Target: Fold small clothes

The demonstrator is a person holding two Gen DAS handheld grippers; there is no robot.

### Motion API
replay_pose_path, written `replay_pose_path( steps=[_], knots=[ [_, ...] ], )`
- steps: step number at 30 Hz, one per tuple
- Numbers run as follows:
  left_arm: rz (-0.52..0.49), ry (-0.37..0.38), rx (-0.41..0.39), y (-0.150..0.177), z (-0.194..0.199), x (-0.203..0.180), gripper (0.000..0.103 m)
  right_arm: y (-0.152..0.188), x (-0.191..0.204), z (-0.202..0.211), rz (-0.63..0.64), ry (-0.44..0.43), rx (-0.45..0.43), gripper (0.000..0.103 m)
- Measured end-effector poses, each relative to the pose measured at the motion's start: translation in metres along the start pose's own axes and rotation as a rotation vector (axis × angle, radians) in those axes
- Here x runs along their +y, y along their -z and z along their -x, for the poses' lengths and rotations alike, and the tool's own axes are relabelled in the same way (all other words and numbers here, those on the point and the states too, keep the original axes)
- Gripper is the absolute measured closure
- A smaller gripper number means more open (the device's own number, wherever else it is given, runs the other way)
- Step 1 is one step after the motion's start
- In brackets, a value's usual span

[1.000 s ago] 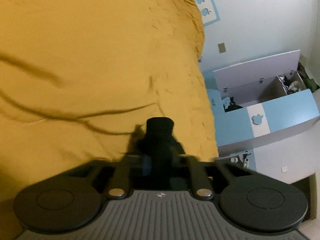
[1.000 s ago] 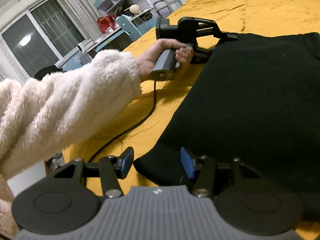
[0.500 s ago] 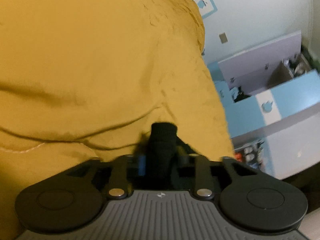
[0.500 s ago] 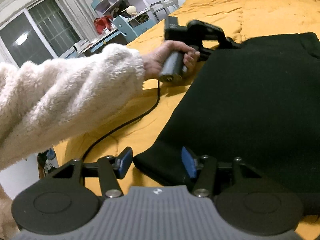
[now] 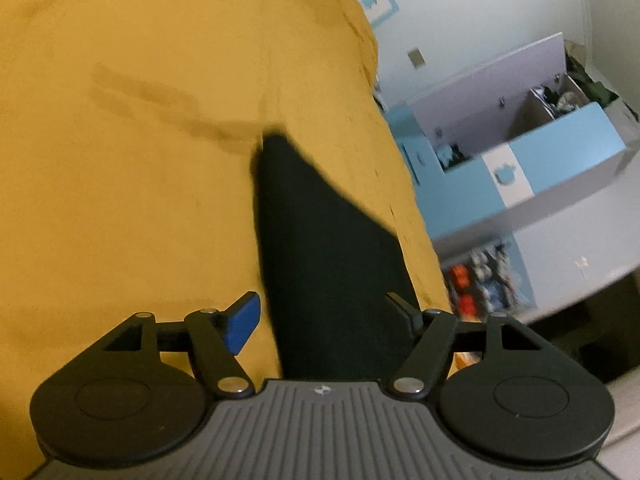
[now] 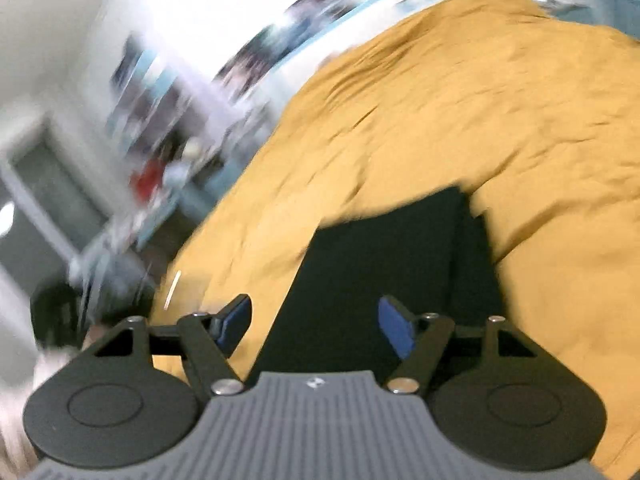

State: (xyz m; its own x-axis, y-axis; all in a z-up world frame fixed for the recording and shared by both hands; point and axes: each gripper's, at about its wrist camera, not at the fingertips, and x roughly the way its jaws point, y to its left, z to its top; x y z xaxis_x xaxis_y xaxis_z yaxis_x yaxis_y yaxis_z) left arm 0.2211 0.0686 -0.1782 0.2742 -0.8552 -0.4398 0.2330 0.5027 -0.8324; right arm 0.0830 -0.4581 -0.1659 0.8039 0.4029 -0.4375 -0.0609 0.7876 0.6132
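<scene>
Left wrist view: one pair of tongs, the left tongs (image 5: 322, 320), stands with its two fingers spread wide; the jaws have just been opening. One blue pad (image 5: 242, 326) shows on the left finger, while the pad on the right finger is seen only edge-on and dark. One black garment (image 5: 320, 248) lies on the bed, on the mustard-yellow bedspread (image 5: 132, 160), and runs as a long dark strip from under the camera away to a narrow end. The strip passes through the gap of the fingers, but neither pad presses on it, so nothing is gripped. Beyond the bed's edge stands one blue-and-white chest (image 5: 520, 168) with its lid raised and clutter inside. Below it are blurred red and blue things I cannot identify.

Right wrist view: the right tongs (image 6: 316, 324) are likewise spread apart, with two blue pads (image 6: 394, 332) visible, one on each finger; these jaws too have just been opening. The same single black garment (image 6: 384, 264) lies flat on the yellow bedspread (image 6: 500, 120), showing one straight fold line down its right part. Its near edge lies between the fingers, yet the pads stand clear of the cloth. The room at the left is heavily blurred: one window (image 6: 36, 200) and some shelving can be made out, nothing more.
</scene>
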Motion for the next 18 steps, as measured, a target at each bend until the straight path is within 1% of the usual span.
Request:
replay_pose_path(
  steps=[2,4,5,6,8,9,10,11,13,15,17,18],
  knots=[
    [0.048,0.028,0.051,0.024,-0.001,0.006,0.023,-0.024,-0.028,-0.006,-0.062,-0.022,-0.022,0.032],
    [0.070,0.059,0.091,0.042,-0.005,0.010,0.023,-0.043,-0.055,-0.022,-0.099,-0.018,-0.008,0.032],
    [0.057,0.061,0.090,0.048,-0.006,0.009,0.023,-0.050,-0.068,-0.033,-0.111,-0.010,0.014,0.032],
    [0.019,0.053,0.083,0.053,-0.008,0.005,0.023,-0.055,-0.081,-0.044,-0.126,0.004,0.035,0.032],
    [-0.020,0.040,0.094,0.053,-0.016,-0.001,0.023,-0.063,-0.101,-0.064,-0.162,0.016,0.100,0.032],
    [-0.009,0.052,0.118,0.054,-0.020,-0.002,0.023,-0.064,-0.111,-0.074,-0.186,0.016,0.132,0.032],
    [0.012,0.069,0.159,0.060,-0.024,0.000,0.023,-0.067,-0.120,-0.082,-0.205,0.010,0.155,0.032],
    [0.026,0.076,0.194,0.062,-0.027,0.004,0.023,-0.066,-0.128,-0.088,-0.226,-0.003,0.164,0.032],
    [0.024,0.047,0.209,0.060,-0.038,0.006,0.023,-0.063,-0.144,-0.100,-0.279,-0.045,0.188,0.032],
    [0.041,0.054,0.221,0.057,-0.048,0.008,0.023,-0.062,-0.151,-0.112,-0.297,-0.072,0.220,0.032],
    [0.058,0.067,0.235,0.054,-0.060,0.009,0.023,-0.064,-0.151,-0.128,-0.286,-0.080,0.249,0.032],
    [0.064,0.079,0.244,0.055,-0.065,0.008,0.023,-0.064,-0.149,-0.133,-0.281,-0.088,0.253,0.028]
  ],
)
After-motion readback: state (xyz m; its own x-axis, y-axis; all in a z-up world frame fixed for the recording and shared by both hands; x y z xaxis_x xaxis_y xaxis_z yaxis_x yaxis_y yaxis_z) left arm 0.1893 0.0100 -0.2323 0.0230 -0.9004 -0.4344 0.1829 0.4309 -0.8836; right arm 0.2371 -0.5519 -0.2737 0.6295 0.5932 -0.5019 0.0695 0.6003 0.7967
